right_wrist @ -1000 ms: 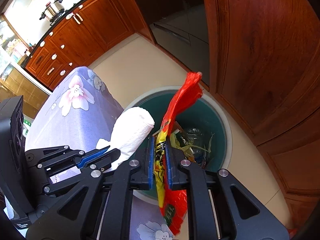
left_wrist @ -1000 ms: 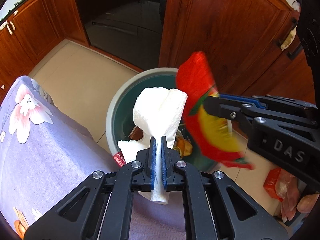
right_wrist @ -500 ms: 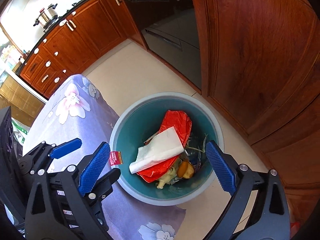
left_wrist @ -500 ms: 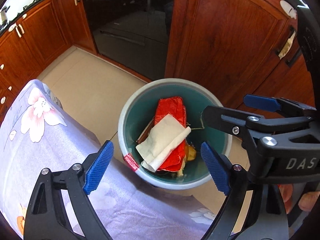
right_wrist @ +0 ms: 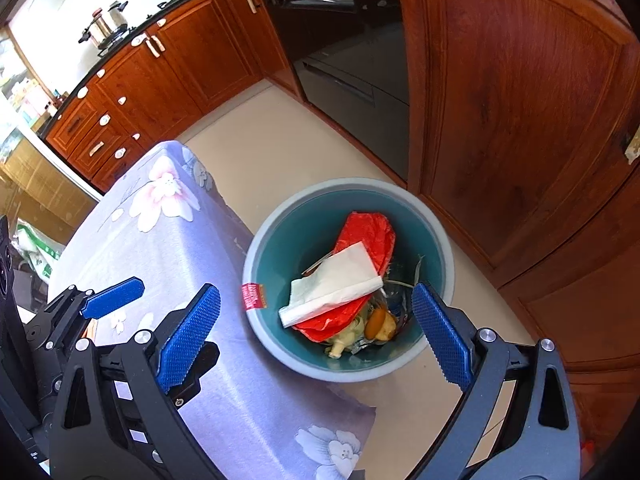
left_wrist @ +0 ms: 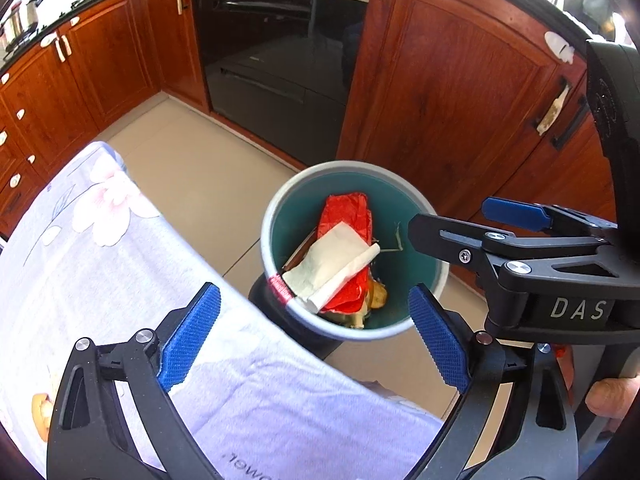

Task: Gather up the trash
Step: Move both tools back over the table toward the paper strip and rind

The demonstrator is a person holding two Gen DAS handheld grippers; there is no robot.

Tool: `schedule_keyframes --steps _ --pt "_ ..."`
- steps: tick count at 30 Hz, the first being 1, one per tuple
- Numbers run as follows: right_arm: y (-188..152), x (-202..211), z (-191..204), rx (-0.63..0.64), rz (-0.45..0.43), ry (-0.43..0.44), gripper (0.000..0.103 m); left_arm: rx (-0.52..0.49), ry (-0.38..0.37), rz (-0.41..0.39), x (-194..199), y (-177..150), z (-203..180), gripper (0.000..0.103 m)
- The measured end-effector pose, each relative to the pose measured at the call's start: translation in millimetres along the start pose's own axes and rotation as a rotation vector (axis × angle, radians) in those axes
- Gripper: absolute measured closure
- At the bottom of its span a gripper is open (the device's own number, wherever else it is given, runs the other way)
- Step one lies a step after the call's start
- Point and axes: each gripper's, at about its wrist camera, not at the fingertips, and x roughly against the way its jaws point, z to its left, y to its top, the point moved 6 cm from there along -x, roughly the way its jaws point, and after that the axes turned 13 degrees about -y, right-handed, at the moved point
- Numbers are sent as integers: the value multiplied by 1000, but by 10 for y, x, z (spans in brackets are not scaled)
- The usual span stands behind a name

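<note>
A round teal trash bin with a grey rim [left_wrist: 276, 216] [right_wrist: 448, 240] stands on the floor beside the table. In it a white paper towel [left_wrist: 332, 266] [right_wrist: 336, 280] lies on top of a red snack wrapper [left_wrist: 346, 210] [right_wrist: 370, 230], over other scraps. My left gripper [left_wrist: 316, 336] is open and empty above the table's edge, near the bin. My right gripper [right_wrist: 316, 332] is open and empty above the bin; it also shows in the left wrist view [left_wrist: 472, 224].
A table with a lilac flowered cloth [left_wrist: 80, 248] [right_wrist: 160, 232] is left of the bin. Wooden cabinets [left_wrist: 452, 92] [right_wrist: 512, 92] and a black oven [left_wrist: 280, 48] stand behind. The tiled floor [left_wrist: 192, 152] lies between.
Both grippers opened and dropped the paper towel and the red wrapper into the bin. Since then both have pulled up and back from the bin.
</note>
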Motion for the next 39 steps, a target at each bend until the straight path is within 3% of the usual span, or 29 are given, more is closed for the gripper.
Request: schedule_keyframes --steps 7,17,27,33,35,37,39 --pt "-164 215 446 59 -21 42 10 25 31 -28 378 -276 209 7" --pt "-471 382 1298 160 -7 100 10 126 76 -73 989 -959 796 7" --pt "-999 415 2308 314 55 154 10 223 130 -119 1542 -1696 1525 7" --pt "-1336 303 2718 368 104 169 11 271 152 -119 1697 -2054 1908 7" --pt "-1429 253 2780 385 121 164 19 285 152 -115 1717 -2148 2002 7" --pt "-1499 194 2797 388 149 154 37 298 149 -110 1722 -2223 2093 7" --pt "-1551 133 2797 376 175 147 47 307 146 -103 1707 -2266 2165 7"
